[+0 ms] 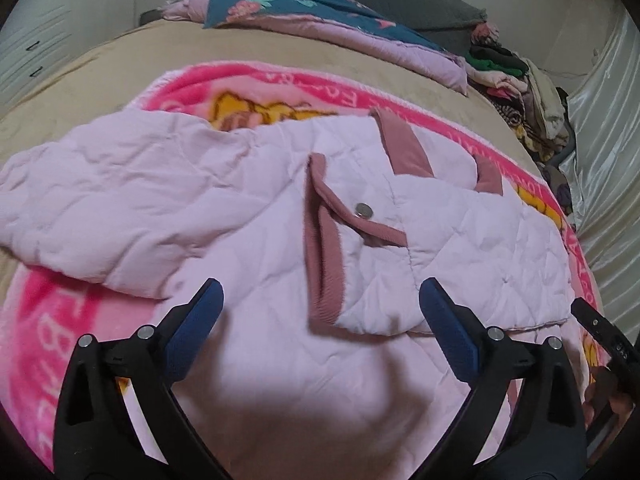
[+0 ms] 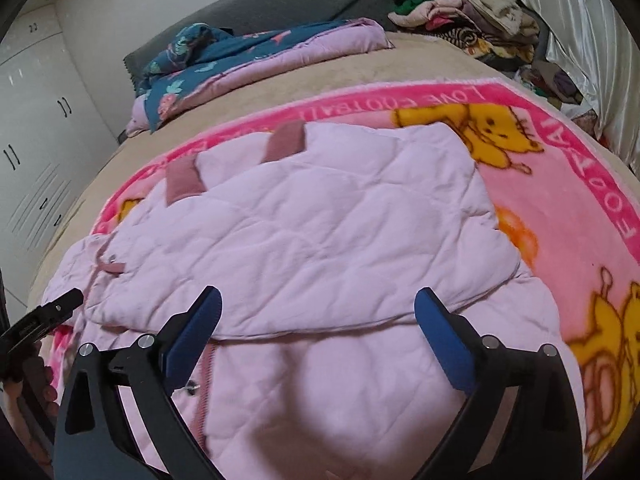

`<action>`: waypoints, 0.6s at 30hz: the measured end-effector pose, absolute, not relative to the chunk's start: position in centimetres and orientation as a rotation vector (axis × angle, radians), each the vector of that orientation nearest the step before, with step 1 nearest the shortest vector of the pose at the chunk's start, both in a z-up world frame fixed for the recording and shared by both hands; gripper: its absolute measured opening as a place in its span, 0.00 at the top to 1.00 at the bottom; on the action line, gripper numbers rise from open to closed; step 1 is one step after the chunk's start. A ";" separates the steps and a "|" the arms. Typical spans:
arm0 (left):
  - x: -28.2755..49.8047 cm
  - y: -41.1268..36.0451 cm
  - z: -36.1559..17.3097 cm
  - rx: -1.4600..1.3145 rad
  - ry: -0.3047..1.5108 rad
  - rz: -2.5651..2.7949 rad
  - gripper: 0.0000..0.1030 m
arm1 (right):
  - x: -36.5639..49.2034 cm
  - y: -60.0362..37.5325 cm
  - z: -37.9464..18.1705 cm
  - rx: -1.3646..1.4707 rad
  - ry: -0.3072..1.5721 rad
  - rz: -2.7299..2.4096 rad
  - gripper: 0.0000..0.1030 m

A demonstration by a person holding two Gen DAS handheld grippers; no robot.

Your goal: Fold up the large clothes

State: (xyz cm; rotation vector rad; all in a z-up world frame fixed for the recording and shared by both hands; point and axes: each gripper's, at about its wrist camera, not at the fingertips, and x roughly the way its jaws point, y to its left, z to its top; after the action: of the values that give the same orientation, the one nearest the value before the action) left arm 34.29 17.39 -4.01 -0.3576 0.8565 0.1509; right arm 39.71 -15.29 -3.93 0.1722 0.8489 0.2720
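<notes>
Left wrist view
- My left gripper (image 1: 320,312): jaws spread wide, nothing between them; I hold it above the near part of the jacket (image 1: 248,216), apparently to pick the next grasp point.
- Jacket location: flat on the pink blanket (image 1: 52,320), which covers the bed (image 1: 120,60).
- Sleeve (image 1: 92,204): extends left, off the body.
- Pocket flap (image 1: 352,216): snap button (image 1: 364,210) faces up, so a front panel is uppermost.
- Other gripper: its tip shows at the right edge.

Right wrist view
- My right gripper (image 2: 318,314): jaws wide apart, empty, poised over a folded edge of the jacket (image 2: 340,240).
- Fold state: one quilted layer lies over another; I judge folding partly done.
- Long axis: runs from me toward the dusty-pink trim tabs (image 2: 286,142) at the far end.
- Surroundings: clothes pile (image 2: 460,12) well apart, at the far corner.
</notes>
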 end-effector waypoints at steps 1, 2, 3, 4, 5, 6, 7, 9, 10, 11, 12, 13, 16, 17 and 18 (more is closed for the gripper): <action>33.9 17.6 -3.8 -0.356 0.853 0.156 0.10 | 39.3 -14.9 -3.5 0.182 0.842 0.282 0.06; 33.4 17.9 -3.6 -0.356 0.848 0.170 0.09 | 38.9 -14.5 -3.2 0.185 0.835 0.290 0.06; 33.0 18.2 -3.5 -0.357 0.846 0.181 0.09 | 38.5 -14.2 -2.9 0.185 0.829 0.296 0.05; 32.8 18.5 -3.4 -0.361 0.844 0.187 0.09 | 38.0 -13.5 -2.4 0.178 0.818 0.309 0.05; 32.4 19.0 -3.1 -0.370 0.840 0.195 0.09 | 37.6 -13.1 -2.2 0.172 0.812 0.315 0.05; 32.0 19.4 -2.9 -0.377 0.834 0.202 0.09 | 37.3 -12.6 -1.9 0.167 0.809 0.317 0.05; 31.7 19.6 -2.7 -0.380 0.829 0.207 0.09 | 36.9 -12.1 -1.6 0.163 0.805 0.322 0.05; 30.8 20.4 -2.2 -0.379 0.816 0.230 0.09 | 36.3 -11.1 -1.0 0.166 0.796 0.340 0.05; 30.3 20.8 -1.9 -0.381 0.809 0.241 0.09 | 36.0 -10.7 -0.8 0.164 0.794 0.348 0.04; 30.0 21.2 -1.7 -0.387 0.804 0.249 0.09 | 35.7 -10.2 -0.6 0.156 0.793 0.359 0.04; 29.6 21.7 -1.6 -0.398 0.799 0.255 0.09 | 35.4 -9.8 -0.5 0.150 0.790 0.364 0.04; 28.9 22.4 -1.3 -0.421 0.786 0.278 0.09 | 35.1 -9.2 -0.3 0.139 0.786 0.370 0.04; 27.6 23.1 -1.0 -0.446 0.761 0.279 0.09 | 34.5 -7.5 0.2 0.121 0.777 0.392 0.04; 27.3 23.3 -0.9 -0.442 0.767 0.286 0.09 | 34.3 -7.1 0.3 0.122 0.776 0.398 0.04; 27.1 23.5 -0.9 -0.435 0.767 0.294 0.09 | 34.1 -6.5 0.4 0.123 0.777 0.407 0.04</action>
State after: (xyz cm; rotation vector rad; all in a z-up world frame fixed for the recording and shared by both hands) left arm 27.08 23.51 -0.86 -0.4345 0.7675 0.2938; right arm 34.13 -6.49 0.41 0.1230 0.7767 0.4073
